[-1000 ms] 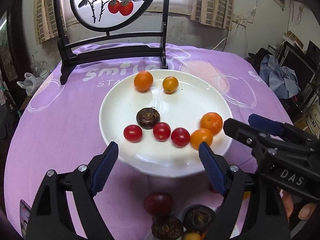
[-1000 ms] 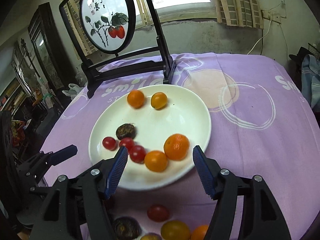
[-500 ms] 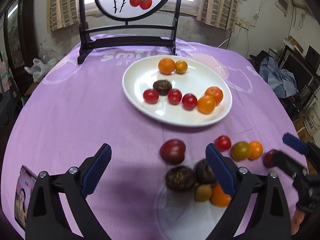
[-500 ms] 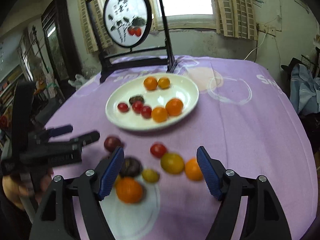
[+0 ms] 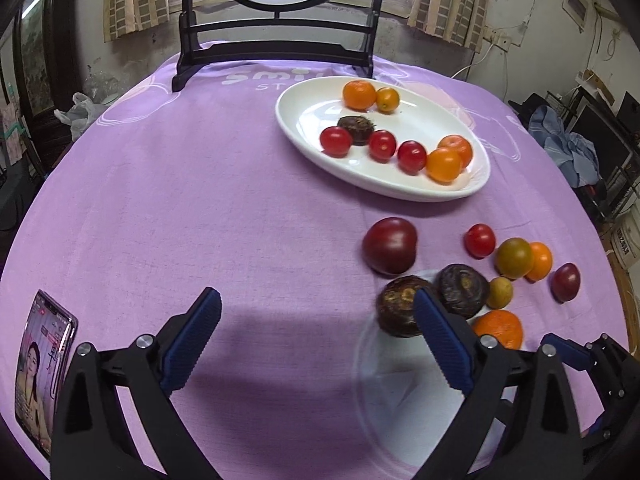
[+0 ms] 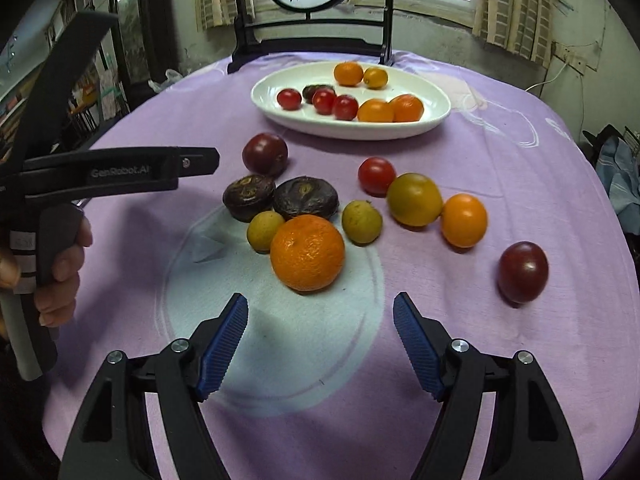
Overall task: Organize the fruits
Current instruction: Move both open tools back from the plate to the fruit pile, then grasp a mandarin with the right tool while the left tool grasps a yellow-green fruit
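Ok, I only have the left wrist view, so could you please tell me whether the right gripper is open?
Observer: Yes, the right gripper is open and empty.
Operator: What lies straight ahead of it?
Observer: The big orange, just beyond its fingertips, untouched.
Operator: I see one small yellow-green fruit; is that the only one?
Observer: No, a second yellow-green fruit sits close beside the big orange, on its left.
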Tool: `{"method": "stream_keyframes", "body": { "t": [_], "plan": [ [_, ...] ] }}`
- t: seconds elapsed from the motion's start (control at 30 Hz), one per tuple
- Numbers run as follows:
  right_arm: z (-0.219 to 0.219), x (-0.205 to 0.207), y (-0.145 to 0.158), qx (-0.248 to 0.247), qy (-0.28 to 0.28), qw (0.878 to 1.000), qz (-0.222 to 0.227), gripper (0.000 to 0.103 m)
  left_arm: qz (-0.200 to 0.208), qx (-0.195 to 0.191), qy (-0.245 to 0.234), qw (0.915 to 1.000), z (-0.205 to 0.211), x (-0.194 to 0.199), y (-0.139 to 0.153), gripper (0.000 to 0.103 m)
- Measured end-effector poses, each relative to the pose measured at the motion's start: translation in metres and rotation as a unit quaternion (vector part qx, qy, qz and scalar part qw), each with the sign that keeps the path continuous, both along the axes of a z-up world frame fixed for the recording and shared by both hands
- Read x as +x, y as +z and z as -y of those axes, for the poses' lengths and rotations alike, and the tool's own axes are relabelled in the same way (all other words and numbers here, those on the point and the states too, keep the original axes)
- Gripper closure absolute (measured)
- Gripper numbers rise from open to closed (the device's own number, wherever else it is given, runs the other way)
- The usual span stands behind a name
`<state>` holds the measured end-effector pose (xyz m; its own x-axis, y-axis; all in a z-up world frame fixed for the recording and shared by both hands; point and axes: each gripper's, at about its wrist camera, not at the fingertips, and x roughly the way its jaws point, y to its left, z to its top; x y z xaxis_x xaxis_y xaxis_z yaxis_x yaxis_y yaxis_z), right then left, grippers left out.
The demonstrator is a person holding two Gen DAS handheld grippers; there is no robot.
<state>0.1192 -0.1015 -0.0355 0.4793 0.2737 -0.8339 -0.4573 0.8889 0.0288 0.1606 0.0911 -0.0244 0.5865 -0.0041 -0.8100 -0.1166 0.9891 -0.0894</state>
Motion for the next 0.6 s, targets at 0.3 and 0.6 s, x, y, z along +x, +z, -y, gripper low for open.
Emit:
{"method": "stream_keyframes", "body": {
  "t": [0.3,0.6],
  "plan": [
    [-0.018,0.018,-0.017,-0.023,0.004,1.000,-0.012,0.027,-0.013,-0.017,-0.021,0.9995,0.005,0.001,-0.004,0.009],
    [-0.023,0.027,-0.015,-0.010,0.015,1.000,-0.004,0.059,-0.023,-0.018,-0.046,0.9985,0.018,-0.001,-0.008,0.008]
  ]
}}
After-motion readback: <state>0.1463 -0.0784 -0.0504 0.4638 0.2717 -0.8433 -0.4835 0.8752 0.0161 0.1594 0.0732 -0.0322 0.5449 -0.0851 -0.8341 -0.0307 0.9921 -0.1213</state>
